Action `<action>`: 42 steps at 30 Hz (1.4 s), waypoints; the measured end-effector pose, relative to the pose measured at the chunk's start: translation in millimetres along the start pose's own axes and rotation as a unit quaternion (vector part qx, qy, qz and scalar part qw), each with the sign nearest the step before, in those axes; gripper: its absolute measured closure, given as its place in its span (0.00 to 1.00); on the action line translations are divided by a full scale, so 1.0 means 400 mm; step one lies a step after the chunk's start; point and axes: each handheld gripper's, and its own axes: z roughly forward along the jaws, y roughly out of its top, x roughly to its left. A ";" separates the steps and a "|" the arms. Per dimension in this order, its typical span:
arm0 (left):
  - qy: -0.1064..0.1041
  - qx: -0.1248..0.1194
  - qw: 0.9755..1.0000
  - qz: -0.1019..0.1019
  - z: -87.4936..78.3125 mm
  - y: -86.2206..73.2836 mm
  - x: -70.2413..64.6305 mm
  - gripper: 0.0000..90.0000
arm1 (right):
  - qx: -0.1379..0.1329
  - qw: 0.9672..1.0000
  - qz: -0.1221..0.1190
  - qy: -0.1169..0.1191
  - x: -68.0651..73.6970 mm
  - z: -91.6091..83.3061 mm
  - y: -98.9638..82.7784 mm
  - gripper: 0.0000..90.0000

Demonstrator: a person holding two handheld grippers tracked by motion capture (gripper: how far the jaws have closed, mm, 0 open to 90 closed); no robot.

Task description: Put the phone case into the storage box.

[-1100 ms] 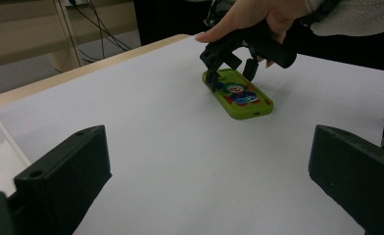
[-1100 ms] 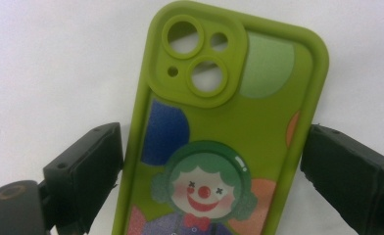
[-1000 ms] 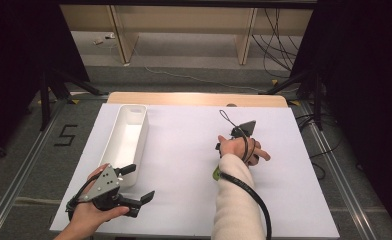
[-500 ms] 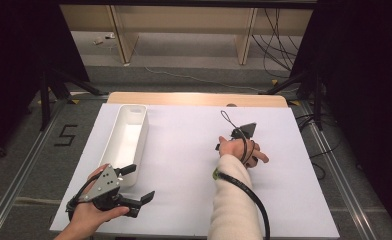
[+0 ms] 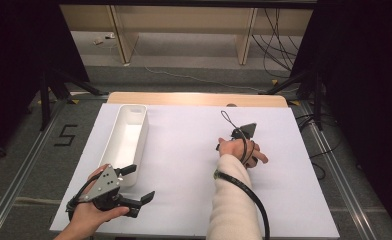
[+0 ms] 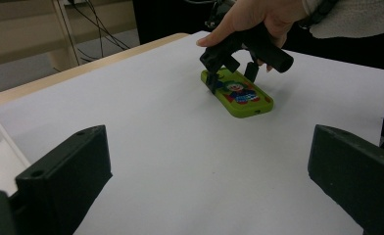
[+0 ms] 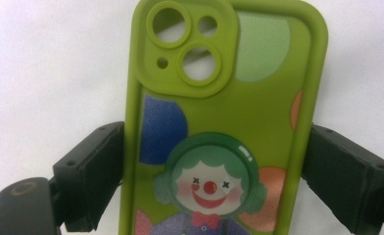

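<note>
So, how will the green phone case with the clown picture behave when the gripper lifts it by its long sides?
The green phone case with the clown picture is probably light: table shows through its camera holes, suggesting it is empty. Its matte, rounded rim looks rubbery, so it may flex under the right gripper, yet hardly slip. Lying flat, it should not roll.

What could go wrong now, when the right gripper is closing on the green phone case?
1. The right gripper has its jaws on the long rounded edges of the green phone case; the soft edge may slip out when lifted.
2. The case lies flat on the white table, so the jaws might scrape the surface.
3. The white bin sits far across, beside the left gripper, so carrying it there could loosen a weak grip.
</note>
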 end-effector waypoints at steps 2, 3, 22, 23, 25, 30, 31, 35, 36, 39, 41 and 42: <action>0.001 0.000 1.000 0.000 0.000 0.000 0.000 0.02 | -0.001 1.000 -0.004 0.000 0.000 0.001 0.000 0.15; 0.000 0.000 1.000 0.000 0.000 0.000 0.000 0.02 | 0.000 1.000 -0.005 -0.001 0.000 0.001 0.000 0.15; 0.000 0.001 1.000 -0.002 0.000 -0.001 0.000 0.02 | -0.004 1.000 -0.002 -0.011 0.004 0.002 -0.003 0.17; 0.001 0.001 1.000 -0.002 0.000 -0.001 0.000 0.02 | -0.004 1.000 -0.002 -0.010 0.004 0.002 -0.003 0.17; 0.000 0.001 1.000 -0.002 0.000 -0.001 0.000 0.02 | -0.003 1.000 -0.002 -0.011 0.004 0.002 -0.002 0.17; 0.000 0.001 1.000 -0.002 0.000 -0.001 0.000 0.02 | -0.004 1.000 -0.002 -0.011 0.004 0.002 -0.002 0.17; 0.000 0.001 1.000 -0.002 0.000 -0.001 0.000 0.02 | -0.004 1.000 -0.002 -0.011 0.003 0.002 -0.002 0.18; 0.000 0.001 1.000 -0.002 0.000 -0.001 0.000 0.02 | -0.002 1.000 -0.002 -0.014 0.004 0.001 -0.002 0.18; 0.000 0.001 1.000 -0.002 0.000 -0.001 0.000 0.02 | -0.002 1.000 -0.002 -0.014 0.004 0.001 -0.002 0.18; 0.000 0.001 1.000 -0.003 -0.001 -0.001 0.000 0.02 | 0.000 1.000 -0.003 -0.013 0.004 0.000 -0.001 0.18; 0.000 0.001 1.000 -0.003 -0.001 -0.001 0.000 0.02 | 0.004 1.000 -0.005 -0.011 0.002 -0.001 -0.001 0.18; 0.001 0.001 1.000 -0.003 -0.001 -0.001 0.000 0.02 | 0.005 1.000 -0.004 -0.011 0.002 -0.002 0.000 0.18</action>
